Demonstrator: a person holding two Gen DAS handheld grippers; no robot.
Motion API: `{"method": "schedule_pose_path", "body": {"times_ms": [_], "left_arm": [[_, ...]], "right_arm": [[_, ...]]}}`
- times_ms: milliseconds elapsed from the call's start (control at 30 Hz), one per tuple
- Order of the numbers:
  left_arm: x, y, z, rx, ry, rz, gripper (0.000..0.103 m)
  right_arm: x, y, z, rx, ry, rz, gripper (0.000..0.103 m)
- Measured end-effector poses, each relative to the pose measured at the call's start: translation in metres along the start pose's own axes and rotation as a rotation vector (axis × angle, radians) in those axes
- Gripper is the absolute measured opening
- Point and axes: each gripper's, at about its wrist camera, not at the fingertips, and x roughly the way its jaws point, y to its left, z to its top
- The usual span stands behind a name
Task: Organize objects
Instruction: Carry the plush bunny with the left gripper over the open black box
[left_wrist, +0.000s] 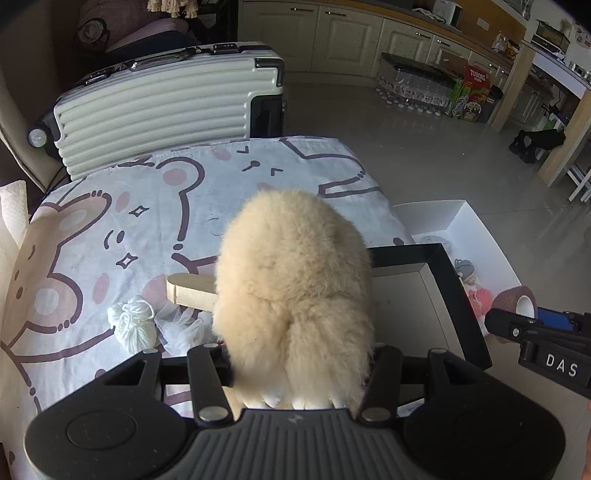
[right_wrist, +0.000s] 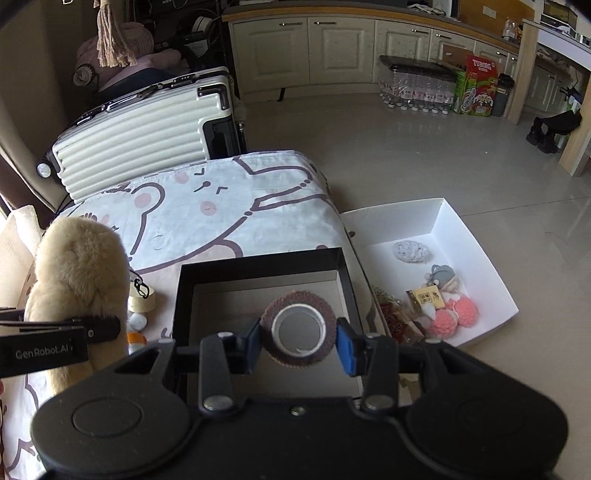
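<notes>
My left gripper (left_wrist: 295, 363) is shut on a fluffy cream plush toy (left_wrist: 291, 291), which fills the middle of the left wrist view and hides the fingertips. The same plush toy (right_wrist: 74, 273) shows at the left of the right wrist view. My right gripper (right_wrist: 299, 341) is shut on a brown roll of tape (right_wrist: 298, 328), its blue pads pressing both sides. The roll hangs over an open black box (right_wrist: 343, 273) on the cartoon-print cloth (right_wrist: 207, 206). In the left wrist view the black box (left_wrist: 443, 266) lies just right of the plush, with the tape roll (left_wrist: 515, 301) beyond it.
A white tray (right_wrist: 461, 225) on the floor to the right holds pink pom-poms (right_wrist: 458, 312), a grey ball and small trinkets. White yarn (left_wrist: 135, 325), tulle and a wooden piece (left_wrist: 190, 291) lie on the cloth. A white suitcase (left_wrist: 162, 107) stands behind the table.
</notes>
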Motion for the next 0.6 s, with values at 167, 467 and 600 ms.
{"method": "schedule_pose_path", "body": {"times_ms": [167,467,600], "left_arm": [[0.003,-0.004,0.003,-0.004,-0.025,-0.022,0.052],[0.019,-0.012,0.006,-0.029,-0.011,-0.081,0.052],[0.031,-0.019,0.007,-0.057,0.001,-0.104,0.052]], "right_arm": [[0.006,-0.006,0.000,0.005,-0.002,-0.007,0.043],[0.011,-0.012,0.002,0.046,-0.018,0.005,0.043],[0.013,-0.019,0.003,0.076,-0.021,-0.002,0.043]]}}
